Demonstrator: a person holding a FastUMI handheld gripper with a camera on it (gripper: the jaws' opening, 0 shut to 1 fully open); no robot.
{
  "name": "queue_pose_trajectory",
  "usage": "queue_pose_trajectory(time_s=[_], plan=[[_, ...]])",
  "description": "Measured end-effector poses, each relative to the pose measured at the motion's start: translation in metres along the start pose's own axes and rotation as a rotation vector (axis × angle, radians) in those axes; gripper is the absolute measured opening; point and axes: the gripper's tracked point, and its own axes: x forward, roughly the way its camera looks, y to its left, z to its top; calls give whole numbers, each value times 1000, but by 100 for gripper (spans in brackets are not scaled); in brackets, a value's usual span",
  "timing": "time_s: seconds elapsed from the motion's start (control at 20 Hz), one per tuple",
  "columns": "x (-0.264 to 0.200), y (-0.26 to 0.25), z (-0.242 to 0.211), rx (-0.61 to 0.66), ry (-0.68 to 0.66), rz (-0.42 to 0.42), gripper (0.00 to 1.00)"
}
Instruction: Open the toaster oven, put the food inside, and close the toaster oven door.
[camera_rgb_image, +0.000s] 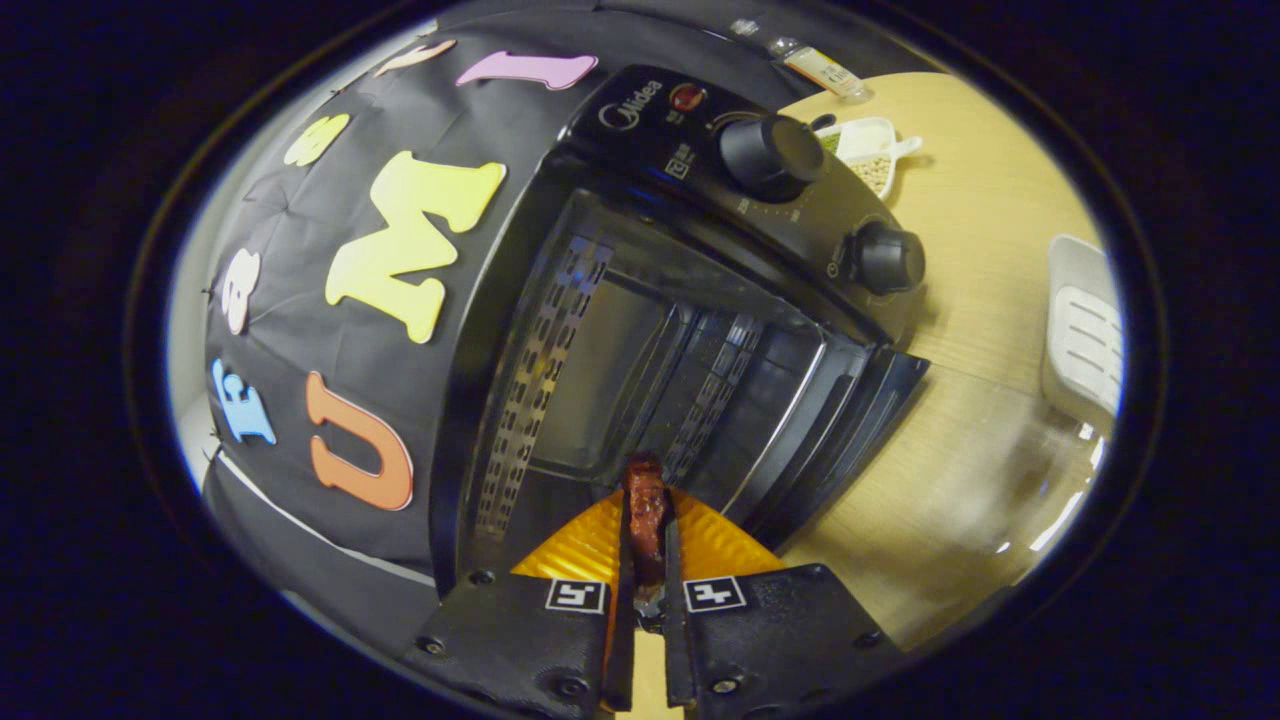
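Observation:
A black toaster oven (700, 250) stands on the wooden table with its door (840, 440) swung open, showing the dark empty cavity (620, 380). The view is rolled, so the oven appears tilted. My gripper (646, 500) is shut on a piece of reddish-brown glazed food (646, 510), which sticks out from between the two fingers. The food is held just in front of the cavity mouth, over the lower edge of the opening. Two control knobs (770, 155) sit on the oven's front panel beside the cavity.
A small white dish (875, 155) with beans sits on the wooden table (980, 300) beyond the oven's knob side. A white slotted tray or rack (1085, 335) lies farther along the table. The booth's black cloth wall (330, 330) is close behind the oven.

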Motion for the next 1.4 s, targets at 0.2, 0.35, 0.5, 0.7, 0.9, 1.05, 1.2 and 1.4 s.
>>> queue_pose_trajectory(time_s=[0.2,0.35,0.5,0.7,0.9,1.05,1.2,1.4], plan=[[16,1,0,-89,-30,-19,16],[21,2,-1,-166,-36,-31,18],[19,-10,-1,-267,-50,-77,23],[18,-19,4,-416,-53,-124,36],[9,-20,15,-604,-84,-166,56],[-1,-15,21,-725,-103,-174,83],[-10,-7,21,-786,-94,-165,83],[-38,7,19,-875,-70,-147,84]])
